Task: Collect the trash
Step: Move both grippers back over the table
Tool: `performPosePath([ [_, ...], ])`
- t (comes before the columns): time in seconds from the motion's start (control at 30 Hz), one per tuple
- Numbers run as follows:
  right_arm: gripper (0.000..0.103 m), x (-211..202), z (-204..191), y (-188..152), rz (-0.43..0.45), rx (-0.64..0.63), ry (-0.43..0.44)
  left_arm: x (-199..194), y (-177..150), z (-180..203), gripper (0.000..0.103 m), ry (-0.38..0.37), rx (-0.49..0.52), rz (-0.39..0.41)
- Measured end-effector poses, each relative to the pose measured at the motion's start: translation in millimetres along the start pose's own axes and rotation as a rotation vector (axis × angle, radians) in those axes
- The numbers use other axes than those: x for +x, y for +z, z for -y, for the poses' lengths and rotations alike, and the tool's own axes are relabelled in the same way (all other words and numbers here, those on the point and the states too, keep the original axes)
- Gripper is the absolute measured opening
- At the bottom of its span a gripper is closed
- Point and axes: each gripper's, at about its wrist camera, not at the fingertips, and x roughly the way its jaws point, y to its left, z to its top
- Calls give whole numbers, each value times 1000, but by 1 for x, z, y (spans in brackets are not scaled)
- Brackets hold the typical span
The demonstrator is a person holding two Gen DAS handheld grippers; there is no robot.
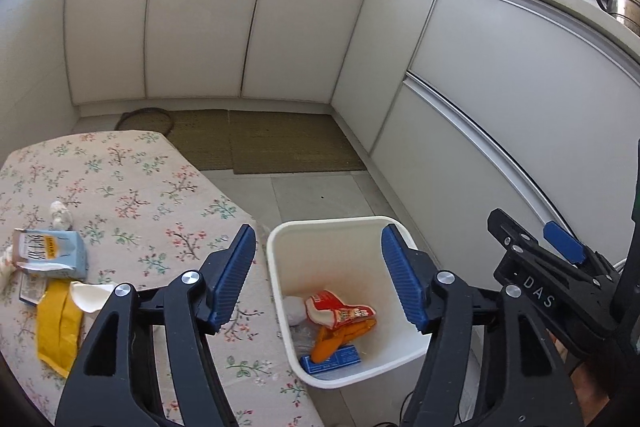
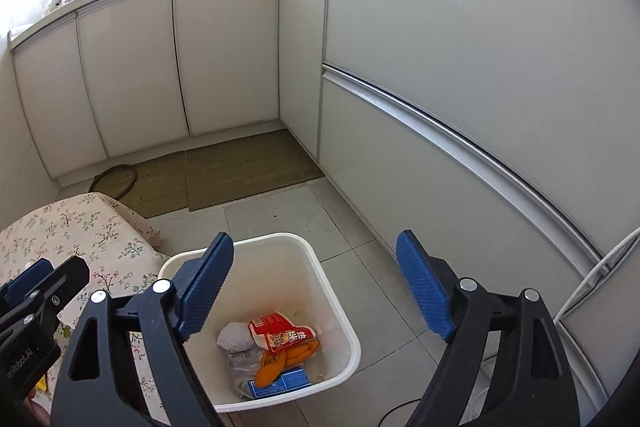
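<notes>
A white trash bin (image 1: 280, 267) stands on the floor beside the floral table (image 1: 132, 195); it also shows in the right wrist view (image 2: 336, 311). Inside lie a red wrapper (image 1: 340, 309), an orange wrapper (image 1: 340, 339), a blue box (image 1: 332, 359) and a grey wad (image 2: 236, 335). My left gripper (image 1: 318, 275) is open and empty above the bin's near-left rim. My right gripper (image 2: 316, 287) is open and empty above the bin. On the table lie a blue-white carton (image 1: 52, 253), a yellow wrapper (image 1: 56, 323), a white scrap (image 1: 90, 297) and a crumpled tissue (image 1: 60, 213).
White kitchen cabinets (image 1: 248, 27) wrap the back and right. Woven mats (image 1: 288, 143) cover the floor beyond the bin. The right gripper's body (image 1: 560, 275) sits close to the right of the left gripper. A white cable (image 2: 592, 279) runs along the right cabinet.
</notes>
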Motion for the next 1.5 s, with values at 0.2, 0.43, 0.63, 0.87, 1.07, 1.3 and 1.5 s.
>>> performPosePath([
  [0.2,93,-17,-34,-2,50,-50,35,-21,2,-32,63,77,-25,29],
  [0.43,96,-29,-77,-5,59,-94,97,-39,-3,-79,67,167,-68,32],
  [0.63,96,-34,-122,-8,44,-127,164,-54,-3,-121,76,235,-123,29],
  [0.87,96,-42,-171,-13,35,-174,227,-75,-8,-166,83,299,-191,30],
  [1.07,96,-46,-207,-20,20,-213,273,-92,-11,-200,83,346,-256,23],
  [1.3,96,-53,-252,-31,-10,-255,334,-110,-21,-241,87,419,-340,5],
  [1.5,96,-59,-291,-44,-31,-300,381,-128,-30,-276,88,475,-427,-7],
])
